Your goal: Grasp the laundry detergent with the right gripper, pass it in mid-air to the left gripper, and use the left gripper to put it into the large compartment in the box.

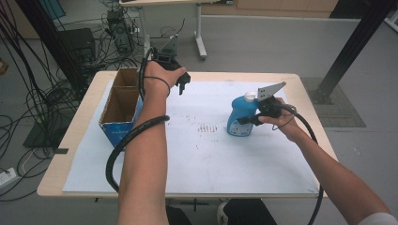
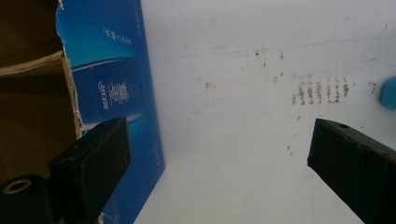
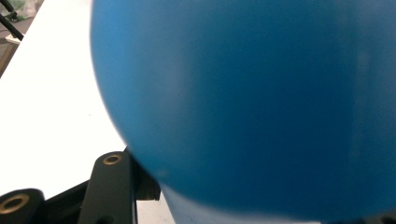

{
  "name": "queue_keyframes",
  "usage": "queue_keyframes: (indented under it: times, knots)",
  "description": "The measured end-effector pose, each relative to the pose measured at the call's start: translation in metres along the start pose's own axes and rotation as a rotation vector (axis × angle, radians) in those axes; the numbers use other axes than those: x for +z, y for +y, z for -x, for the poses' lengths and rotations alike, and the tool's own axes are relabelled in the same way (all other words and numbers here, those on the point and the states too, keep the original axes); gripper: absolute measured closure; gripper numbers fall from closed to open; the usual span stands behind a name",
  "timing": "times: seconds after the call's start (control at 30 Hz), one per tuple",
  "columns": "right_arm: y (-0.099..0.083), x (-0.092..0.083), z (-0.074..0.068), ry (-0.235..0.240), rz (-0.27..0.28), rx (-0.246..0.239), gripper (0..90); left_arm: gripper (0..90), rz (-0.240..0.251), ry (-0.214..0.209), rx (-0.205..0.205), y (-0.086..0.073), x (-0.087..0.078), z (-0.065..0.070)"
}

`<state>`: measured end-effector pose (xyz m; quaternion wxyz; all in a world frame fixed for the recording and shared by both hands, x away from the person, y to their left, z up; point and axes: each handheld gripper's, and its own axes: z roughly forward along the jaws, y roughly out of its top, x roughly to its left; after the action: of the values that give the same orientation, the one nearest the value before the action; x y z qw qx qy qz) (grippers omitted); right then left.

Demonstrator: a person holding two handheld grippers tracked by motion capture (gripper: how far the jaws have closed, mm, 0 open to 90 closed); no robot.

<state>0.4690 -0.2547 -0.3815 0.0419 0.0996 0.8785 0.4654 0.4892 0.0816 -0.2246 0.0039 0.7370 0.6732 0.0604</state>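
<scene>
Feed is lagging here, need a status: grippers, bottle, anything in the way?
Right gripper shut on blue bottle, upright on white mat. Left gripper open, empty, beside open cardboard box. Mat between bottle and box bare.

Grey floor (image 1: 263,42) all round a light wooden table (image 1: 70,136), its top covered by a white sheet (image 1: 211,159) with faint brown marks at centre. Black cables (image 1: 28,93) tangle on the floor at left; 1 white table leg (image 1: 200,33) stands beyond, a black post (image 1: 349,47) at right.
</scene>
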Motion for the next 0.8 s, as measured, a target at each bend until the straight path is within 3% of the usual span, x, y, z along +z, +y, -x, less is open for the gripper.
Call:
queue_keyframes:
  times: [0.5, 0.63, 0.8]
  knots:
    - [0.005, 0.000, -0.006, -0.032, -0.036, 0.019, 43.2, 6.5, 0.017, -0.001, 0.018, -0.003, -0.009, 0.000]
    - [0.010, -0.002, -0.010, -0.016, -0.057, 0.046, 43.4, 6.5, 0.030, -0.011, 0.016, -0.005, -0.015, -0.004]
    - [0.015, -0.007, -0.014, -0.022, -0.044, 0.085, 43.4, 6.5, 0.042, -0.017, 0.044, -0.009, -0.022, -0.005]
